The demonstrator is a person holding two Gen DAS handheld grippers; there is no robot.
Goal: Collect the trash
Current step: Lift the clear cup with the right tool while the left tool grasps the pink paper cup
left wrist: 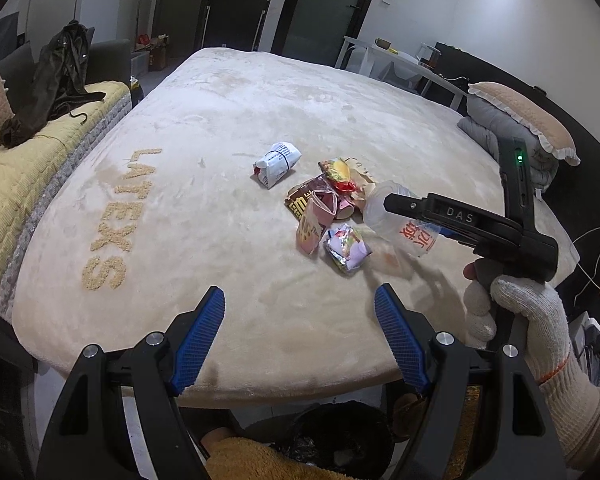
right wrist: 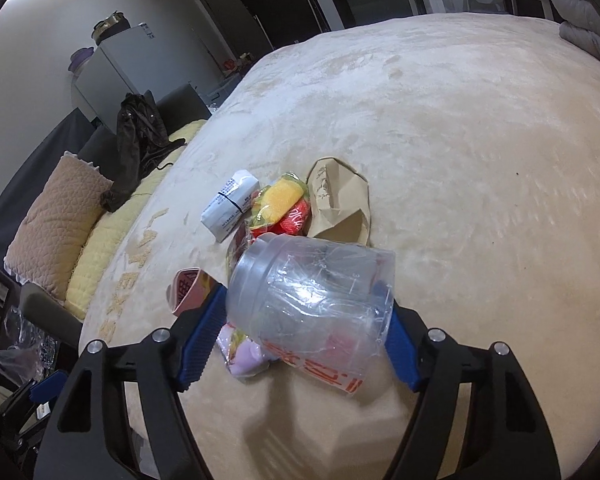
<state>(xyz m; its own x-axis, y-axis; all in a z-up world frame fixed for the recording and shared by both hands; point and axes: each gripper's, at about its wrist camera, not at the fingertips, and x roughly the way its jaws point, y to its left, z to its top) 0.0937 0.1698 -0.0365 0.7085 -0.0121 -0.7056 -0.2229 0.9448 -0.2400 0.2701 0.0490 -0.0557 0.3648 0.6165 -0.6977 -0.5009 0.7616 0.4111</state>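
Observation:
A pile of trash lies mid-bed: a white wrapped packet [left wrist: 276,164] [right wrist: 230,210], a yellow-red snack bag [left wrist: 340,174] [right wrist: 280,210], a brown paper bag [right wrist: 338,204], a pink carton [left wrist: 316,220] [right wrist: 188,288] and a foil wrapper [left wrist: 346,252] [right wrist: 240,350]. My right gripper [right wrist: 306,332] is shut on a crumpled clear plastic cup [right wrist: 312,300] with red print and holds it above the pile; it shows in the left wrist view [left wrist: 396,216]. My left gripper [left wrist: 300,336] is open and empty over the bed's near edge.
The beige plush bed cover [left wrist: 220,128] reads LATEXS. A black-lined trash bin [left wrist: 336,436] stands below the near edge. A yellow-covered sofa with a dark jacket [left wrist: 56,80] is left. Pillows and a folded blanket [left wrist: 520,128] sit at the right edge.

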